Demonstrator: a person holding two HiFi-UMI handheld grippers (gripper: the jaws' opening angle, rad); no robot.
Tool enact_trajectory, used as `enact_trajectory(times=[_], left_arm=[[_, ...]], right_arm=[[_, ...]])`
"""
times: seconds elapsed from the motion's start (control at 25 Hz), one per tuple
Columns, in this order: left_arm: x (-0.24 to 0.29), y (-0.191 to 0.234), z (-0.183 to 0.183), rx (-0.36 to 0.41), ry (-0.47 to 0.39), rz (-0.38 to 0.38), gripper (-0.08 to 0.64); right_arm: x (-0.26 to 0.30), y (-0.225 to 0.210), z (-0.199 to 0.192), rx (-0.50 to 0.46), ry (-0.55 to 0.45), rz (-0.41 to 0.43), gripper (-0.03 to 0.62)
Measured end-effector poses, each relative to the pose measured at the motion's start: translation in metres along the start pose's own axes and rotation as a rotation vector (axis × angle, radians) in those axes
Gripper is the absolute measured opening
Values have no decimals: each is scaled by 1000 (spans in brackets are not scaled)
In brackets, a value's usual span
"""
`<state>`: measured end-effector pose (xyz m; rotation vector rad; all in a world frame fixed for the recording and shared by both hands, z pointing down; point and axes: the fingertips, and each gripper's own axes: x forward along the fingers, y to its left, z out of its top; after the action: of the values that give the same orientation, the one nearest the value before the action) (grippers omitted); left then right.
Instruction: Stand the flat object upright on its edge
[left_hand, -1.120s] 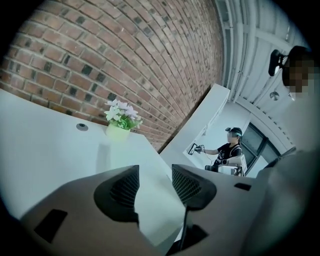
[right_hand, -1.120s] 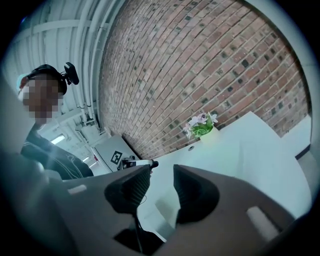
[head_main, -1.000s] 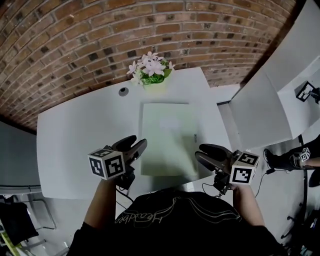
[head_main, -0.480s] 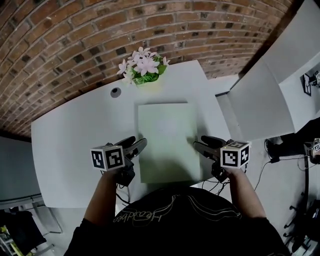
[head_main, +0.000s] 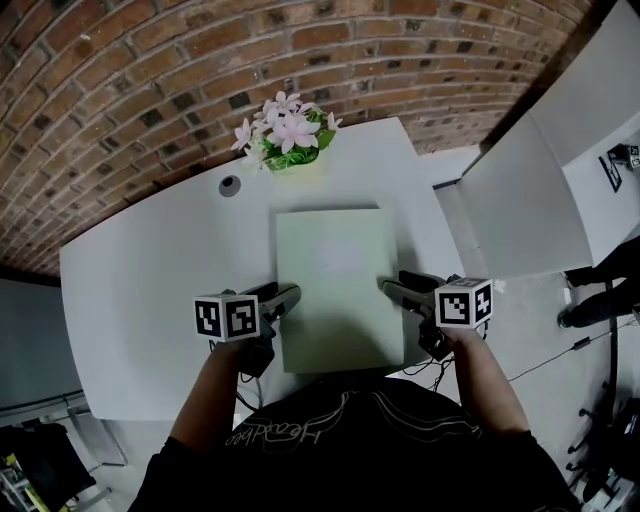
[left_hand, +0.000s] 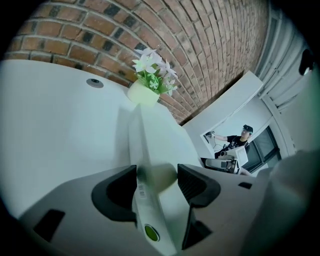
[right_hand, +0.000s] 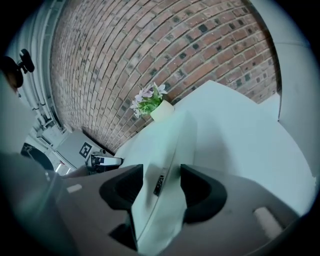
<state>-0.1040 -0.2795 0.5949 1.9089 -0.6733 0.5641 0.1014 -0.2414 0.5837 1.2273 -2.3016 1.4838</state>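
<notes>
grasping stage: box (head_main: 335, 270) is straddled by wide left gripper (head_main: 288, 294) and right gripper (head_main: 387, 288), unclamped; closing, then tilting upright, seems needed.

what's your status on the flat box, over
Left gripper and right gripper open, each straddling a side edge. Box flat on table, not yet upright. Flower pot just beyond far end.

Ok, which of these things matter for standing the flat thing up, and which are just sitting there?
In the job: flat pale-green object; left gripper; right gripper.
Just lying about: potted flowers; cable grommet.
</notes>
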Motion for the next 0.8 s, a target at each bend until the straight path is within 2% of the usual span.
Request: enact_trajectory(times=[0.24,0.8], left_arm=[[4,5,-4,-25,23,6,258],[4,4,-3,-22,2,61,247]], right_arm=[[6,-9,-5,-3,31,-50,222],[4,-10,-5,14,28,-83,193]])
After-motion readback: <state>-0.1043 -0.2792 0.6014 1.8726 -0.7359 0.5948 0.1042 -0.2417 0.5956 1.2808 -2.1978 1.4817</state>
